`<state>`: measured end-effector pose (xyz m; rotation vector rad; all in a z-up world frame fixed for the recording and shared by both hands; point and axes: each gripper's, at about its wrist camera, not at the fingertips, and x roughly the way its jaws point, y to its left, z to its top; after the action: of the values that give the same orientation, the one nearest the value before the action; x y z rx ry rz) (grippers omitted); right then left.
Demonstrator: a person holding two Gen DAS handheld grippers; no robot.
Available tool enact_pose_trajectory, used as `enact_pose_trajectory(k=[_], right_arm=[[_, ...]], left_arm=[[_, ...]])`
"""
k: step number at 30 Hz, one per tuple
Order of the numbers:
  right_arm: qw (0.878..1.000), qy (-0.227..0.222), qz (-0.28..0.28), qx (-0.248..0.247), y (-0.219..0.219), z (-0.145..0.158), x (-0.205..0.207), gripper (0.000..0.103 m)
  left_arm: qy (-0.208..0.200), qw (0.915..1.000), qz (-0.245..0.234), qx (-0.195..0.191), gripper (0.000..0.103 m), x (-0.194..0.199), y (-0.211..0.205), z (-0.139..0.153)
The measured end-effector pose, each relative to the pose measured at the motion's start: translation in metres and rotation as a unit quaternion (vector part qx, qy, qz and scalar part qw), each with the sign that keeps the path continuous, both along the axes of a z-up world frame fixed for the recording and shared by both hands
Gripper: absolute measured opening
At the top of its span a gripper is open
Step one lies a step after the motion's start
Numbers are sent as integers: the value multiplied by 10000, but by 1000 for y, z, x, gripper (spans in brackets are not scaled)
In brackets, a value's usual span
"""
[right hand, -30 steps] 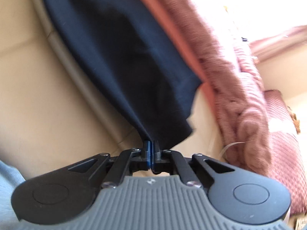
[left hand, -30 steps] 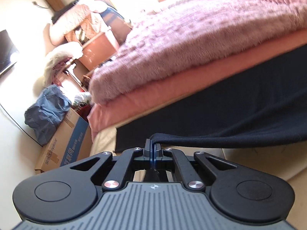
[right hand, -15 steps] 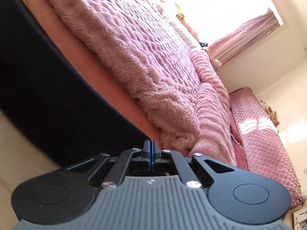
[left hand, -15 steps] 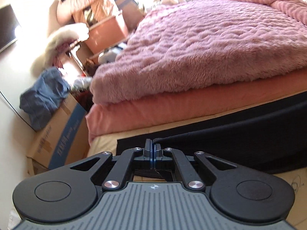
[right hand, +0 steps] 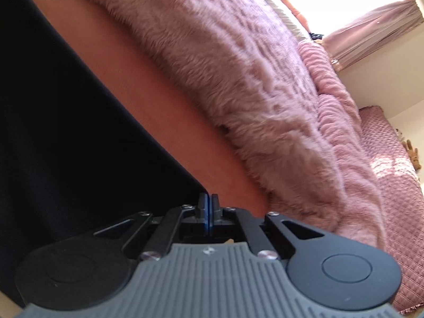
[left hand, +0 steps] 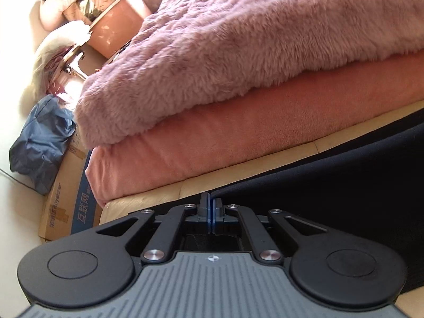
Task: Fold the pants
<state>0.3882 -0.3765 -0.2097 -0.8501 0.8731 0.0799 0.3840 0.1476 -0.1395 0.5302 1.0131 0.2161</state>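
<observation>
The dark navy pants point(left hand: 331, 185) lie along the beige edge of the bed point(left hand: 238, 169), stretching to the right in the left wrist view. My left gripper point(left hand: 211, 201) is shut on a corner of the pants, low over the bed edge. In the right wrist view the pants point(right hand: 66, 132) fill the left side. My right gripper point(right hand: 208, 201) is shut on their other corner, next to the salmon sheet point(right hand: 148, 84). The fabric under both grippers is hidden by their bodies.
A fluffy pink blanket point(left hand: 251, 47) lies over a salmon sheet point(left hand: 238, 132) just beyond the pants. Left of the bed stand a cardboard box point(left hand: 66, 201), a blue cloth bundle point(left hand: 42, 143) and cluttered furniture point(left hand: 111, 23). A pink quilted bed point(right hand: 392, 185) and curtain point(right hand: 376, 26) are at right.
Both grippers have carried the pants' edge forward and down toward the bed. The blanket and sheet now loom much closer. The pants have gone from hanging to lying folded over themselves.
</observation>
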Motion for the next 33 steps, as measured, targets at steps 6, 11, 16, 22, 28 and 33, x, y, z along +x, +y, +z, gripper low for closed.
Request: enact_pose_trajectory(k=[6, 11, 16, 22, 28, 33], right_arm=[[9999, -95, -12, 70, -2, -13, 5, 0], [9998, -209, -21, -4, 0, -10, -1, 0], [9996, -247, -116, 14, -1, -4, -4, 0], [9986, -170, -415, 271, -5, -6, 7, 0], [9976, -133, -582, 360, -4, -14, 17, 0], [9969, -172, -672, 377, -3, -18, 17, 0]], left_arm=[[69, 9999, 8, 119, 1, 3, -2, -24], [-150, 9998, -25, 113, 1, -3, -1, -19], [-218, 9998, 13, 26, 1, 7, -3, -1], [28, 9999, 95, 49, 1, 25, 0, -21], [81, 9997, 211, -59, 1, 32, 3, -41], [65, 9995, -8, 298, 20, 31, -8, -42]])
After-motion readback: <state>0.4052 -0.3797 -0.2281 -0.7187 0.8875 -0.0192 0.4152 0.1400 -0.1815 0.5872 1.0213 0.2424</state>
